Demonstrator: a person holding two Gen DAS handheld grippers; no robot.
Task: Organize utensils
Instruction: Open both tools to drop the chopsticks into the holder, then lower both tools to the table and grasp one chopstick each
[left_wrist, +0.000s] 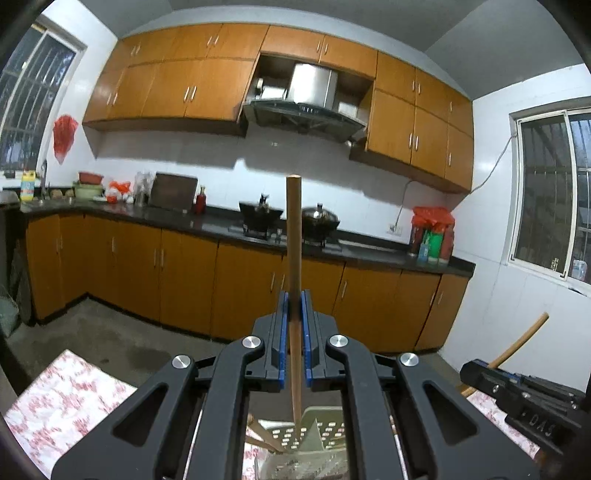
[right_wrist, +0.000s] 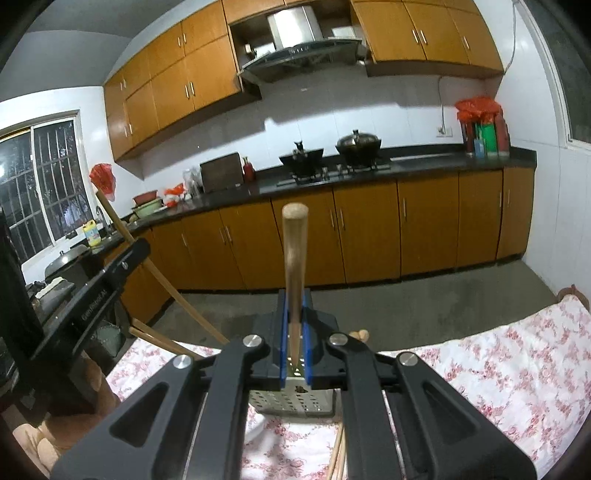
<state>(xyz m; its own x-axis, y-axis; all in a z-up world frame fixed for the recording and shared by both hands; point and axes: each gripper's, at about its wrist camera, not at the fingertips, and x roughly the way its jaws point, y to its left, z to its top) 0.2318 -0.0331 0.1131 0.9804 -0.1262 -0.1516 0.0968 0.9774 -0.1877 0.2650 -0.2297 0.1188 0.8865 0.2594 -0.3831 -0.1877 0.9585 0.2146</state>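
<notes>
My left gripper (left_wrist: 294, 306) is shut on a thin wooden stick (left_wrist: 294, 236) that stands upright, its lower end down in a pale green perforated utensil holder (left_wrist: 325, 432). My right gripper (right_wrist: 294, 306) is shut on a thicker wooden handle (right_wrist: 294, 258), upright, its lower end over a grey-green perforated holder (right_wrist: 291, 402). The right gripper also shows in the left wrist view (left_wrist: 517, 391) at the right, with its handle (left_wrist: 521, 343). The left gripper body shows at the left of the right wrist view (right_wrist: 88, 291), with its stick (right_wrist: 155, 269).
The holder stands on a table with a pink floral cloth (right_wrist: 498, 354). More wooden sticks (right_wrist: 162, 341) lie by the holder. Behind is a kitchen counter (left_wrist: 207, 221) with stove, pots (left_wrist: 319, 218) and orange cabinets. Concrete floor (right_wrist: 406, 302) lies between.
</notes>
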